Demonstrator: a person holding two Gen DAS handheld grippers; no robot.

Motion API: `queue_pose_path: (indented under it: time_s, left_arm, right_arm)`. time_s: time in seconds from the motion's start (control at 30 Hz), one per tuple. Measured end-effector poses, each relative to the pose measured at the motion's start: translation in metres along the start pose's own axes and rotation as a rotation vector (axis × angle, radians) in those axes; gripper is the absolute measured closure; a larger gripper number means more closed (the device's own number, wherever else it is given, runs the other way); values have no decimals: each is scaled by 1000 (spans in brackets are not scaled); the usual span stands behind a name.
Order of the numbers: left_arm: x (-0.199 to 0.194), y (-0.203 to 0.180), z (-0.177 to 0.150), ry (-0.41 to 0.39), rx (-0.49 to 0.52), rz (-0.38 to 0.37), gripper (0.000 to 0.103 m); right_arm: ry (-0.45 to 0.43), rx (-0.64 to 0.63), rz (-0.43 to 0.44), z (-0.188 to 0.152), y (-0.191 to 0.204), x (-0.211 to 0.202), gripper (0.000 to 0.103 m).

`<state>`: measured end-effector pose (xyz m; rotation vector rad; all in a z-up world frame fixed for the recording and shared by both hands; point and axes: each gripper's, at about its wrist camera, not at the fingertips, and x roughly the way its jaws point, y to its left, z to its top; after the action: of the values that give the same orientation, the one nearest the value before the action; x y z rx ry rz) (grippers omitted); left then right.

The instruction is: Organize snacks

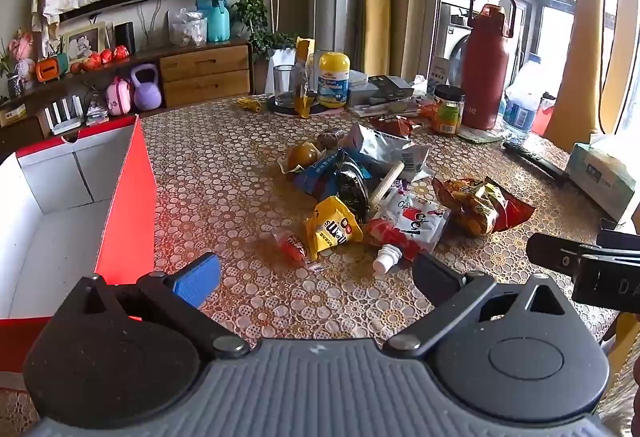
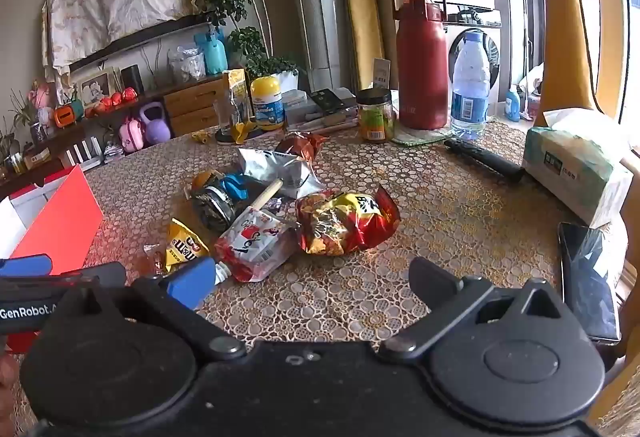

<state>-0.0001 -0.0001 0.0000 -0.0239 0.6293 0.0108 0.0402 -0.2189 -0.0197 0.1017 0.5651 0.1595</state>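
Snacks (image 1: 360,193) fill both views; only right wrist shows phone (image 2: 588,277).

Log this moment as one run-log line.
left gripper: open, empty | right gripper: open, empty | snack pile: on table, untouched | red box: empty

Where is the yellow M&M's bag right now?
In both views the yellow M&M's bag lies on the table at the pile's near-left edge, touching the red-and-white spouted pouch.
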Motion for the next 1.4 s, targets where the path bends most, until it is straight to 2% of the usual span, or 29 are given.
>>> queue_pose_path:
  time_s: [1.4]
  left_arm:
    - [4, 2, -4, 12, 1, 3, 0]
  right_arm:
    - [11, -7, -9, -1, -1, 1, 0]
